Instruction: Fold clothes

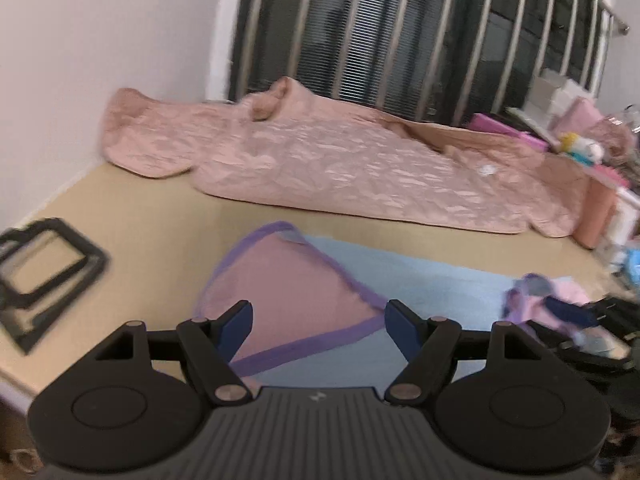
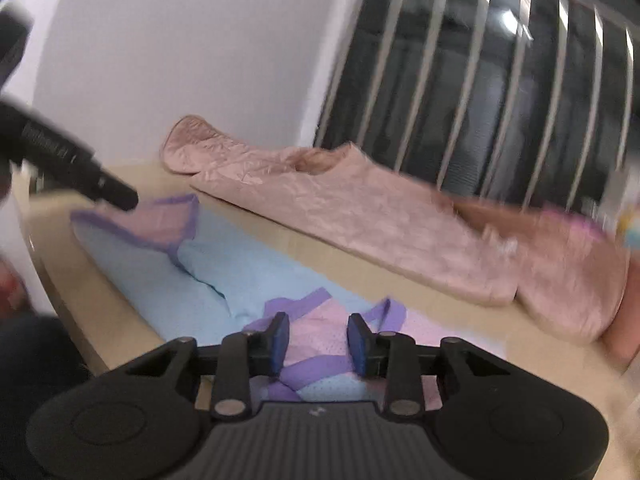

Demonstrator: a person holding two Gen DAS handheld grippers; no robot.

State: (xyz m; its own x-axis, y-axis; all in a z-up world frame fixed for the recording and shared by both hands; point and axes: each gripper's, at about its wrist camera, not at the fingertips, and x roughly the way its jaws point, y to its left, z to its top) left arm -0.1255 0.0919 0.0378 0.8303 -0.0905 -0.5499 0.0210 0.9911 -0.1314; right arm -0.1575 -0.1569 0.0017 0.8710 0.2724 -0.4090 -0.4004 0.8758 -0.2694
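Nearest me, my left gripper (image 1: 318, 326) hangs wide open, empty, over the garment (image 1: 292, 300)'s pink flap on the tan surface (image 1: 168, 216). My right gripper (image 2: 318, 342) stands part open astride the purple trim (image 2: 316, 368); I'd pinch both layers, then fold evenly.

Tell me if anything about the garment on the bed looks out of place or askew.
The blue garment lies unevenly: one pink, purple-edged corner is turned over onto the blue, and the end by the right gripper is bunched. A crease runs across the middle. No damage shows.
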